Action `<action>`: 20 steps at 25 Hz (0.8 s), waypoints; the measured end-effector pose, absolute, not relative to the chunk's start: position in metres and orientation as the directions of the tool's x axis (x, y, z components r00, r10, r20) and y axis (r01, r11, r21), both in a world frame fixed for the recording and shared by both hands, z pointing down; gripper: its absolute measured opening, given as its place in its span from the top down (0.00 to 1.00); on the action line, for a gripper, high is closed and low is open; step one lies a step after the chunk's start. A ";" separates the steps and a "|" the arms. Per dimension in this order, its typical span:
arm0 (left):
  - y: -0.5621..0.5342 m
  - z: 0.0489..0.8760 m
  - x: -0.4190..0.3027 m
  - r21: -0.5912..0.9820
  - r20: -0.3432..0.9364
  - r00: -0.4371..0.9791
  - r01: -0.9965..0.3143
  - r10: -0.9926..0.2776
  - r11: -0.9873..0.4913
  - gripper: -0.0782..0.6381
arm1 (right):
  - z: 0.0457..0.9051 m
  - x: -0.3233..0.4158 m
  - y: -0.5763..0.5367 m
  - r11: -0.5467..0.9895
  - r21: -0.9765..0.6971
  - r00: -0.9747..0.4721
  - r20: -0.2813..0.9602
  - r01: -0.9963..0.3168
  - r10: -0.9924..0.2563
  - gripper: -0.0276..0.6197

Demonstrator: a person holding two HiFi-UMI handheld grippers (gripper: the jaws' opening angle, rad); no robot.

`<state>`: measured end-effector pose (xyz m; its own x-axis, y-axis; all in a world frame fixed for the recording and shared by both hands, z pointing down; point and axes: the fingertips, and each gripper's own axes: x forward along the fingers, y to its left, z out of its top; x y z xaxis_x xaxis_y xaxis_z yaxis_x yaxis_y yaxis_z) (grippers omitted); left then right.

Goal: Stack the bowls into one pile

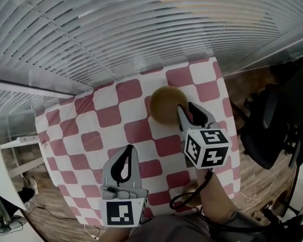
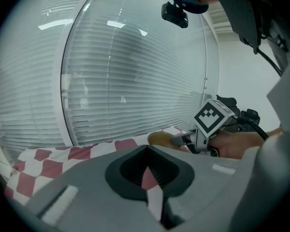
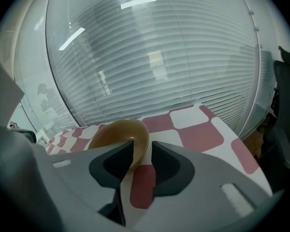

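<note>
My right gripper (image 1: 186,111) is at the near right rim of the brown bowl (image 1: 165,105), which sits on the checked tabletop (image 1: 91,140) toward its far right side. In the right gripper view the jaws stand apart with the bowl's wall between them. A gap shows on the outer side, so nothing is clamped. My left gripper (image 1: 127,149) has its jaws together on nothing and hangs over the near middle of the tabletop, well apart from the bowl.

I see only one bowl outline, and I cannot tell whether others are nested inside it.

If this is already the pile, I judge the step to be a clean let-go. I would keep the jaws wide and lift away along their own line, so neither pad hooks the rim and tips the bowl. If it is a pickup, I would centre the wall between the pads, close gently and lift level, with the left gripper kept clear.
</note>
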<state>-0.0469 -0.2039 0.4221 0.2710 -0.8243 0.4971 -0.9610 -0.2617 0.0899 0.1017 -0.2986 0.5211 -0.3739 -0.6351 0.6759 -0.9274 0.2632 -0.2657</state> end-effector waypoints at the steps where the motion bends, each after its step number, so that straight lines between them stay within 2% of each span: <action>1: -0.206 0.422 -0.046 0.091 0.492 0.277 -0.959 -0.825 -0.267 0.89 | 0.522 0.102 -0.299 0.260 -0.268 -0.373 0.676 -0.928 -0.635 0.73; 5: -0.209 0.423 -0.043 0.100 0.487 0.290 -0.955 -0.824 -0.278 0.89 | 0.525 0.104 -0.301 0.251 -0.272 -0.370 0.678 -0.929 -0.635 0.76; 10: -0.208 0.426 -0.048 0.093 0.507 0.270 -0.961 -0.819 -0.259 0.89 | 0.523 0.100 -0.302 0.244 -0.300 -0.386 0.666 -0.922 -0.638 0.87; 20: -0.197 0.397 -0.056 0.080 0.451 0.252 -0.967 -0.856 -0.242 0.89 | 0.482 0.083 -0.297 0.260 -0.412 -0.474 0.594 -0.873 -0.650 0.89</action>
